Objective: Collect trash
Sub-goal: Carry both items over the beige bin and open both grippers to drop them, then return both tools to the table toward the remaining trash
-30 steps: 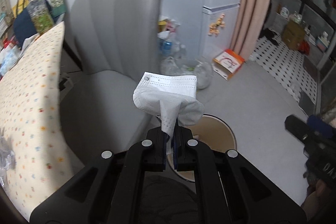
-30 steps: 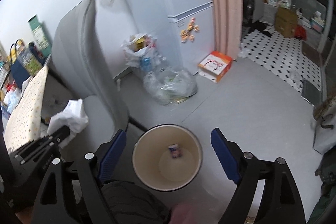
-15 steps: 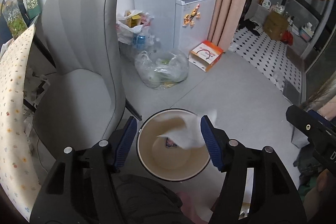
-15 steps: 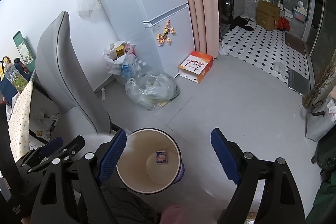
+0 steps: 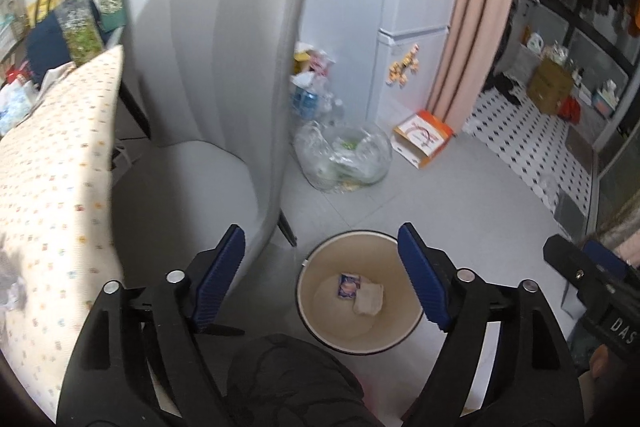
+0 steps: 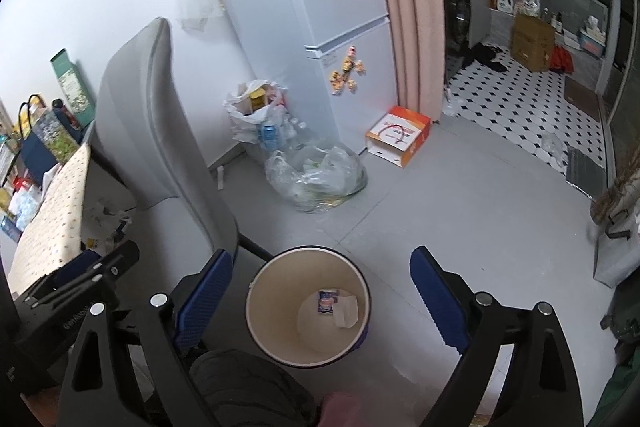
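the table with the dotted cloth [image 5: 48, 187] is far left, and that is where more trash may lie. the left gripper [image 5: 320, 279] has to swing that way, and the big grey chair [image 5: 216, 75] stands right between. if the hand swings low it could bump the chair back or drag the cloth. a blurry grey thing sits at the cloth's left edge, but i cannot tell what it is.

next comes the bin [image 5: 408, 323] on the floor, just beside the chair leg. the white tissue [image 5: 369, 299] lies at the bottom, touching a small colourful wrapper [image 5: 349, 285]. both are safely inside. the bin looks light and open, so a knock from either gripper or from the person's dark knee under it could tip it and spill the trash.

further right, a clear bag [image 6: 316, 179] full of stuff and an orange box [image 6: 400, 137] sit on the floor near the fridge [image 6: 340, 27], well apart from the bin. these might be trash too, and reaching for them could mean stepping past the bin.

both hands point down at a slant over the bin. the left gripper's jaws are opening, with nothing between them. the right gripper [image 6: 322, 301] is just beside it, jaws opening too, and empty.
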Demonstrator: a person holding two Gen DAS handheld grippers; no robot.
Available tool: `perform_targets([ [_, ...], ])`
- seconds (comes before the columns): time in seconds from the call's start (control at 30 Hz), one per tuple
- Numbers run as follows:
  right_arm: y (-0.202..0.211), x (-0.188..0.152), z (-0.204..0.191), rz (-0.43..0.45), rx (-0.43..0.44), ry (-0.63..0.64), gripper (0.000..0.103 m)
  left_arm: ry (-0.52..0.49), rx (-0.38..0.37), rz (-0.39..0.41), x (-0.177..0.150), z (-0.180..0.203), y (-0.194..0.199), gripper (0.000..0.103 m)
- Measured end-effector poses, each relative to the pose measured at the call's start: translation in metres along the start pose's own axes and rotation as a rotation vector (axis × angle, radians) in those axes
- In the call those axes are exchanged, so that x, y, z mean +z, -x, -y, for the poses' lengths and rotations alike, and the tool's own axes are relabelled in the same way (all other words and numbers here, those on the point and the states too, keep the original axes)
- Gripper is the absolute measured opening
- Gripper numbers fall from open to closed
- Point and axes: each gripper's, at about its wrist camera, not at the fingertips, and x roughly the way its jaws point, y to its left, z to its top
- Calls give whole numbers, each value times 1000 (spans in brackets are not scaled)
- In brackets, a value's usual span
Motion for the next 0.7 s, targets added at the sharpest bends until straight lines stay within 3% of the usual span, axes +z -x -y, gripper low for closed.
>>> perform_targets([
  [0.27,32,2,-57,56,58,87,95,98,59,115,-3,-57,56,96],
  [0.7,97,-21,-154,129,152,251,95,240,130,253,-31,-141,143,97],
])
